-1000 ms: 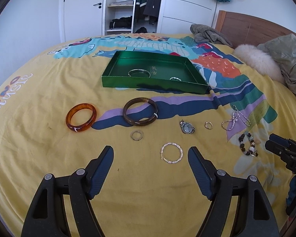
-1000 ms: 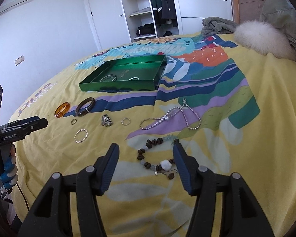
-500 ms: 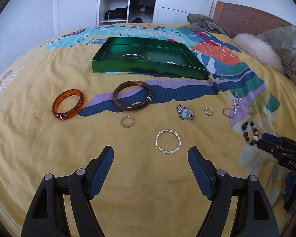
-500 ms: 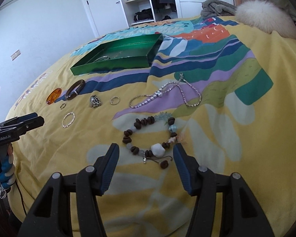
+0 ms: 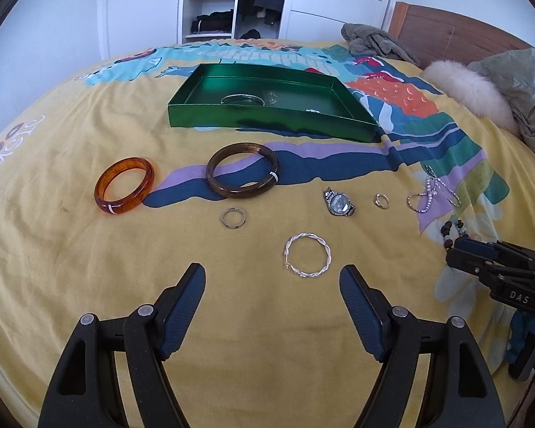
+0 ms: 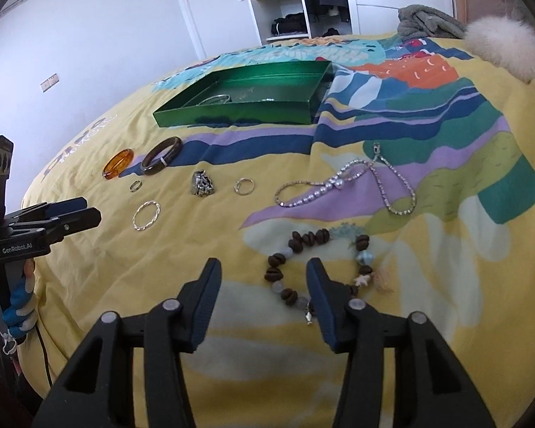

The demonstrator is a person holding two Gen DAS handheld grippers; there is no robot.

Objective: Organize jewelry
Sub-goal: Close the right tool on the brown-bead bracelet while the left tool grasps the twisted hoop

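Observation:
A green tray (image 5: 267, 121) (image 6: 239, 112) lies on the yellow bedspread with a silver bangle (image 5: 242, 99) inside. Before it lie an orange bangle (image 5: 124, 185), a brown bangle (image 5: 242, 170), a small ring (image 5: 233, 218), a watch (image 5: 339, 202), a gold ring (image 5: 381, 200), a twisted silver bracelet (image 5: 307, 255) and a pearl necklace (image 6: 342, 185). My left gripper (image 5: 273, 287) is open, just short of the twisted bracelet. My right gripper (image 6: 264, 278) is open, low over the brown bead bracelet (image 6: 303, 267), its right finger (image 6: 321, 285) covering part of it.
A fluffy white cushion (image 5: 467, 89), a grey garment (image 5: 374, 41) and an olive jacket (image 5: 524, 82) lie near the wooden headboard (image 5: 453, 32). An open wardrobe (image 5: 228, 3) stands beyond the bed. The bed edge drops off at the left in the right wrist view.
My right gripper has moved forward and down over the bead bracelet. My left gripper has drifted slightly closer to the bed and jewelry. Both stay open.

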